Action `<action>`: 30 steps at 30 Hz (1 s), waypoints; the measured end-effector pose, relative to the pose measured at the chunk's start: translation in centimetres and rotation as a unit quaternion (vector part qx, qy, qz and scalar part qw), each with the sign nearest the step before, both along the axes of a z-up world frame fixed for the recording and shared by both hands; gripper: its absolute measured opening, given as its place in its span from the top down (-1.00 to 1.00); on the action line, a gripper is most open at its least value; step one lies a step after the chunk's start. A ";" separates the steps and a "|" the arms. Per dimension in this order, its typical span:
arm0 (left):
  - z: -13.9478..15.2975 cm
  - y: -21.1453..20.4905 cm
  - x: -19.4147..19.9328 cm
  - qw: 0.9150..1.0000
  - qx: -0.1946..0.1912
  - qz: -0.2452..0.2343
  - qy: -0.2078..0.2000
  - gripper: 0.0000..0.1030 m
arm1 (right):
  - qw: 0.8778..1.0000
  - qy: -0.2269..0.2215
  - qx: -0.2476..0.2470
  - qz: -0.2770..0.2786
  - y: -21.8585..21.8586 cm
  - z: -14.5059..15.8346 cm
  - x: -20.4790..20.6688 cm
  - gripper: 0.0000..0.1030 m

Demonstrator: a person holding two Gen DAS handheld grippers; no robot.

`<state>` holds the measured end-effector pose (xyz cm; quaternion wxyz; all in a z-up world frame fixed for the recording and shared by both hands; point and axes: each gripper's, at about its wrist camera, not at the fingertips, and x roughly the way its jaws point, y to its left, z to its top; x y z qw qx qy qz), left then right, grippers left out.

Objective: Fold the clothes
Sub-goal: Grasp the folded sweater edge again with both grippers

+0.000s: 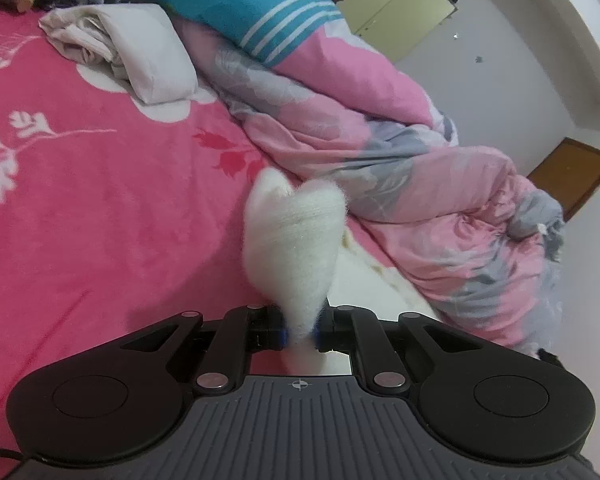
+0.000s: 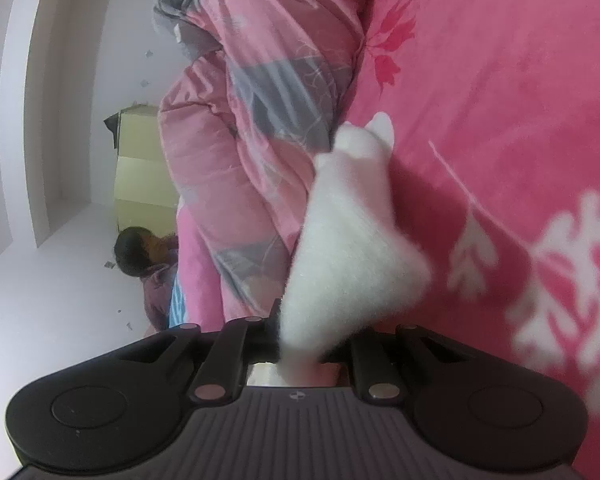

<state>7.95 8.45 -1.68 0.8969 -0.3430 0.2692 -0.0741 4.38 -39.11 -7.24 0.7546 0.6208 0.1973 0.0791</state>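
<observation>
Pinching a fluffy white garment, the left claw was drawn nearly closed, its blue-tipped fingers pressed against a narrow gathered neck of the fabric. From that pinch the cloth widened and rose forward of the claw, ending in a soft rounded lobe above the pink bedspread. A paler stretch of the same white cloth seemed to spread on the bed just to the right of the claw, though blur made its edge hard to read.

In the right wrist view the right claw was likewise narrowed onto the white garment, which bunched between its fingers and fanned upward and forward, blurred, over the pink bedspread with its white and red flower print.

A crumpled pink and grey quilt lay along the bed just beyond the garment, near it but whether touching could not be told. Farther back sat a folded pale cloth on the bedspread, well apart from the claw, and a teal striped blanket rested on the quilt. A person's head showed beyond the bed, against the white wall.
</observation>
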 end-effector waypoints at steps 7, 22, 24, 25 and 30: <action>2.0 3.9 -8.2 0.998 -0.001 -0.066 -0.014 0.82 | 0.999 0.013 -0.001 0.038 1.4 1.3 -9.1 0.75; -0.2 8.4 -15.3 0.986 0.057 -0.124 0.100 0.49 | 0.986 0.119 0.000 0.112 2.1 -3.1 -18.4 0.51; 1.7 9.3 -16.6 0.982 0.100 -0.133 0.092 0.43 | 0.985 0.130 -0.027 0.114 1.1 -2.1 -19.4 0.19; 2.9 10.1 -17.2 0.981 0.123 -0.127 0.083 0.42 | 0.984 0.137 -0.051 0.106 0.4 -1.3 -20.2 0.13; 10.2 12.7 -17.6 0.961 0.271 -0.062 -0.005 0.23 | 0.975 0.138 -0.170 0.040 -3.2 4.0 -24.0 0.10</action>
